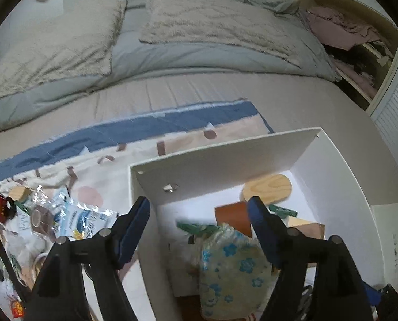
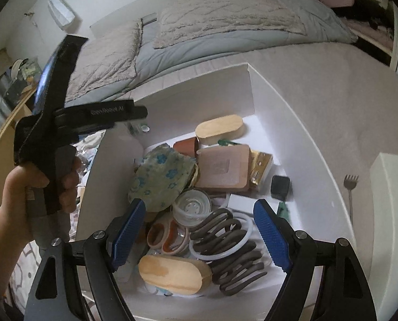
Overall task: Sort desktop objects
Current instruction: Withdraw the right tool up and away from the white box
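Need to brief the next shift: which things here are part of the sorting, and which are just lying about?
Job: white box; inside, floral pouch, wooden lids, grey coil, pink pad; unsorted packets and tape roll on patterned cloth.

Lying about: fork, pillows, duvet.

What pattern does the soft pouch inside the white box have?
Blue flowers on pale yellow-green fabric; the pouch shows best in the right wrist view.
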Action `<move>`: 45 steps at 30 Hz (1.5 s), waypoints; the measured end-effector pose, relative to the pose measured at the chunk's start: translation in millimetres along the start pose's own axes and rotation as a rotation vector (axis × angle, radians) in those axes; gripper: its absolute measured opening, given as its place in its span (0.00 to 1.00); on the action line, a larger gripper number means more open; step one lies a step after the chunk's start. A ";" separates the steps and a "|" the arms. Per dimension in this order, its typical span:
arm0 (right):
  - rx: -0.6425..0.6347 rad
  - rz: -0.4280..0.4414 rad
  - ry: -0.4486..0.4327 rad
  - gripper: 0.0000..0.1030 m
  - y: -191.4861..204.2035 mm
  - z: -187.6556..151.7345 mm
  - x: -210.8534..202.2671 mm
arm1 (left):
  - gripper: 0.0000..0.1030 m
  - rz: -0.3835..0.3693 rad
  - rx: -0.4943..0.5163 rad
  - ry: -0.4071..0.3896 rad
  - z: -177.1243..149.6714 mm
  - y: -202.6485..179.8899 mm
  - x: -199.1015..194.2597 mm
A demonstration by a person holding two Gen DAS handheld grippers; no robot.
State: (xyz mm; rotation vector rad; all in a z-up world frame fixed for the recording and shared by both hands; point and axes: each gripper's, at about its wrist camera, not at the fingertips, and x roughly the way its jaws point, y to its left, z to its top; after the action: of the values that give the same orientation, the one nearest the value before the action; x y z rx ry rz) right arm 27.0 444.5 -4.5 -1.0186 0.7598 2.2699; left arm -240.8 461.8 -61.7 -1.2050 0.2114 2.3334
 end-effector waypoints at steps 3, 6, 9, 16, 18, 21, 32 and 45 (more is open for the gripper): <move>0.001 -0.003 0.009 0.80 -0.5 -3.6 1.0 | 0.74 -0.012 0.023 -0.013 -0.8 -1.4 -2.8; 0.007 -0.008 0.014 0.80 -2.8 -6.1 -0.4 | 0.74 -0.026 0.037 -0.029 -2.9 -2.6 -7.2; 0.024 -0.018 0.013 0.80 -7.4 -7.9 -3.7 | 0.74 -0.042 0.042 -0.048 -4.6 -2.5 -11.7; 0.066 -0.021 -0.042 0.81 -11.9 -8.7 -17.5 | 0.74 -0.036 0.055 -0.078 -11.1 6.4 -26.6; 0.074 -0.018 -0.070 0.85 -10.6 -8.8 -22.5 | 0.74 -0.030 0.060 -0.086 -13.6 10.9 -31.0; 0.078 -0.014 -0.097 0.87 -6.5 -9.3 -27.9 | 0.74 -0.023 0.067 -0.091 -17.4 16.8 -37.1; 0.087 -0.039 -0.213 1.00 11.7 -14.3 -53.0 | 0.97 -0.029 0.094 -0.149 -36.8 43.9 -75.9; -0.005 -0.090 -0.270 1.00 49.8 -22.8 -76.8 | 1.00 -0.067 0.113 -0.156 -61.7 71.9 -138.3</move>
State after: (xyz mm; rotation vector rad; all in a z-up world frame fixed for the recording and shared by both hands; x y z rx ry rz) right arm 49.1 376.1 56.7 -0.7130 0.5830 2.2711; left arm -165.6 328.0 5.5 -0.9567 0.2411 2.3115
